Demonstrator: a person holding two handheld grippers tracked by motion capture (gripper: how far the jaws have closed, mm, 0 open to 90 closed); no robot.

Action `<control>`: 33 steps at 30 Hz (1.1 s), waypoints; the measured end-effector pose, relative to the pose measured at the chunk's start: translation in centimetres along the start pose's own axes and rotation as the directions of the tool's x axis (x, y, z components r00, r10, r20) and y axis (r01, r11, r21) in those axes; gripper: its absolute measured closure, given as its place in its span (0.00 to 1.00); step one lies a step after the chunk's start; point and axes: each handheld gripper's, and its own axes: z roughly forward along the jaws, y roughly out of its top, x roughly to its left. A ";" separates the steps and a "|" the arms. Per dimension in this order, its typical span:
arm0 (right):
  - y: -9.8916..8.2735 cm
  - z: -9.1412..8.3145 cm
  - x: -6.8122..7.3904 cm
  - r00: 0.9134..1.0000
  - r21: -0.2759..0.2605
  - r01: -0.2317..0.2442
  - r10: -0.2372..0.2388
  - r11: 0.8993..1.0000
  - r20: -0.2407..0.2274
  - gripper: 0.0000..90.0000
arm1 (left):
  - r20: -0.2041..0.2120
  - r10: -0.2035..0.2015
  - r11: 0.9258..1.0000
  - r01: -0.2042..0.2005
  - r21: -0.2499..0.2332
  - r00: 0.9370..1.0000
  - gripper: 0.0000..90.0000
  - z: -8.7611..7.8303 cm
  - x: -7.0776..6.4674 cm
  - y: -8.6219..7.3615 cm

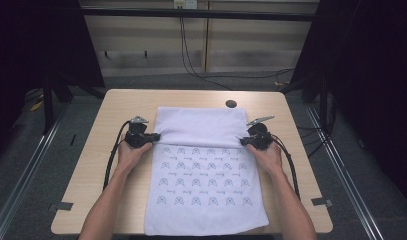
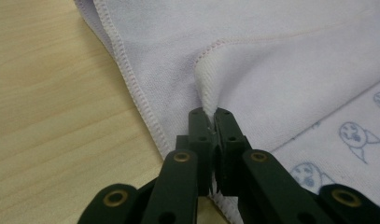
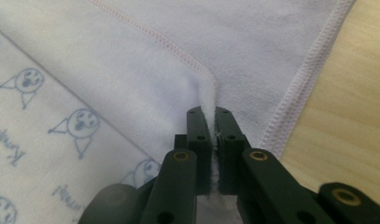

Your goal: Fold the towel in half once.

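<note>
in the middle of the pale wooden surface (image 1: 101,165) lies a white towel (image 1: 203,190), its near end reaching the edge at six o'clock and its far part folded back toward the person, so a plain white band (image 1: 200,127) covers the twelve o'clock end while the lower part shows rows of small blue printed faces (image 1: 203,180). at nine o'clock of the towel the left hand-held gripper (image 1: 153,136) is clenched on the corner of the folded layer; in the left gripper view its black jaws stand pressed together with a ridge of white cloth (image 2: 207,95) pinched between them, the stitched hem (image 2: 131,79) running just beside them over bare wood. at three o'clock the right hand-held gripper (image 1: 244,141) grasps the other corner of the same layer; in the right gripper view its jaws are likewise closed on a thin fold of cloth (image 3: 207,100), with the pink-stitched hem (image 3: 297,88) to one side and printed faces (image 3: 80,123) to the other. each hand-held gripper sits in a bare hand (image 1: 128,155), the forearms entering from six o'clock, and a black cable (image 1: 111,160) trails from each. a dark round hole (image 1: 231,104) sits in the surface at about one o'clock, just beyond the towel's far edge. farther out, cables (image 1: 191,60) hang down a pale wall (image 1: 251,45) at twelve o'clock.
</note>
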 end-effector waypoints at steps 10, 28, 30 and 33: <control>0.8 -4.1 -1.4 0.996 -0.210 -0.055 0.038 0.976 -0.084 0.97 | 0.074 -0.017 0.990 0.027 -0.141 0.997 0.97 -4.5 -0.8 2.4; -0.5 -15.6 2.3 0.982 -0.336 0.058 -0.115 0.940 -0.151 0.97 | 0.187 0.107 0.964 -0.057 -0.259 0.977 0.97 -16.4 -7.0 2.0; -1.0 -17.0 3.1 0.977 -0.340 0.075 -0.138 0.937 -0.164 0.97 | 0.209 0.115 0.961 -0.056 -0.272 0.971 0.97 -17.7 -7.9 1.7; -2.1 -18.8 3.8 0.970 -0.351 0.078 -0.152 0.933 -0.188 0.97 | 0.248 0.130 0.964 -0.063 -0.259 0.960 0.97 -19.1 -9.2 0.5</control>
